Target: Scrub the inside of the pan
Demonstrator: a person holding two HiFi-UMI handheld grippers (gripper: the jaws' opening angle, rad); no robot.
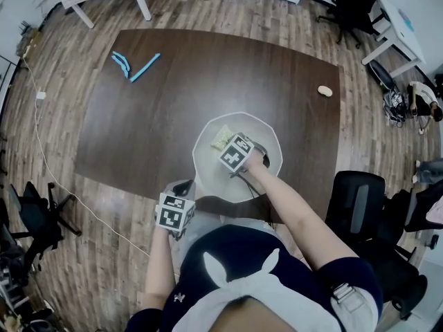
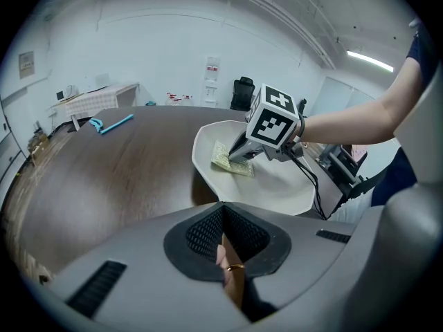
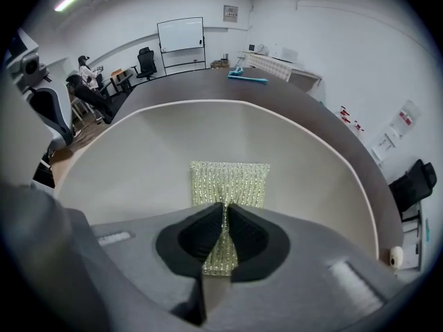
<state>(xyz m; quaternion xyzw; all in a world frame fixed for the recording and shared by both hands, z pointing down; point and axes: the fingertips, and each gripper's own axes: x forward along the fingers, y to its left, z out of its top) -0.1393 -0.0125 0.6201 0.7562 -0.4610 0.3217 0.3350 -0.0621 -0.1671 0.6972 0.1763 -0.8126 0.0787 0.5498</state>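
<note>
While my left gripper [image 2: 223, 216] clamps the handle [image 2: 232, 274], right gripper [image 3: 225, 213] pinches scrub pad [image 3: 230, 182] on pan [image 1: 273, 135] floor; scrubbing seemingly under way, most of interior left.

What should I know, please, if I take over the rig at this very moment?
The left gripper is shut on the pan handle, steadying it.
The right gripper is shut on the scrub pad, which lies flat inside the pan.
The pan sits on the table, near the person's edge.
Done: pad in place; no dirt shows.
Left: scrub across the whole inside.
</note>
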